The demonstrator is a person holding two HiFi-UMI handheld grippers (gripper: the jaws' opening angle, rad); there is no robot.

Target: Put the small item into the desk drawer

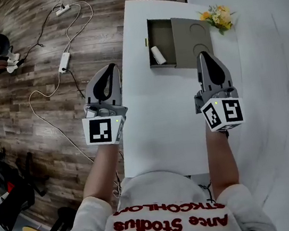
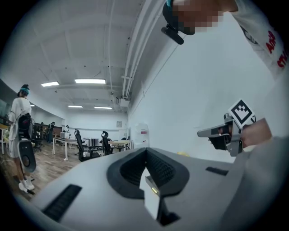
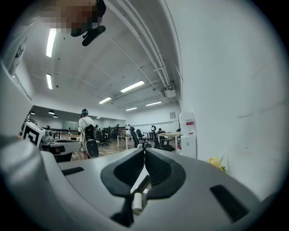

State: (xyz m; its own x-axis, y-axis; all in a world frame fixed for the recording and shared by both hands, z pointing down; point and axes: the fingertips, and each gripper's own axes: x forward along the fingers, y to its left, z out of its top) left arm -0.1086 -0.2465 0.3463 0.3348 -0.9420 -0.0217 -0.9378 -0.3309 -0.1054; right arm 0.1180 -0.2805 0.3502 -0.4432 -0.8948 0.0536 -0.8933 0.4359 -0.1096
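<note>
The small item, a white cylinder, lies inside the open olive drawer at the far end of the white desk. The drawer sticks out leftward from its flat box. My left gripper hovers over the desk's left edge, short of the drawer, its jaws shut and empty. My right gripper hangs just in front of the box, also shut with nothing held. In the right gripper view the jaws meet, and the item shows below them. The left gripper view shows closed jaws.
Yellow flowers lie beside the box at the far right. Cables and a power strip run over the wood floor left of the desk. A white wall stands on the right. A person and office chairs stand far back.
</note>
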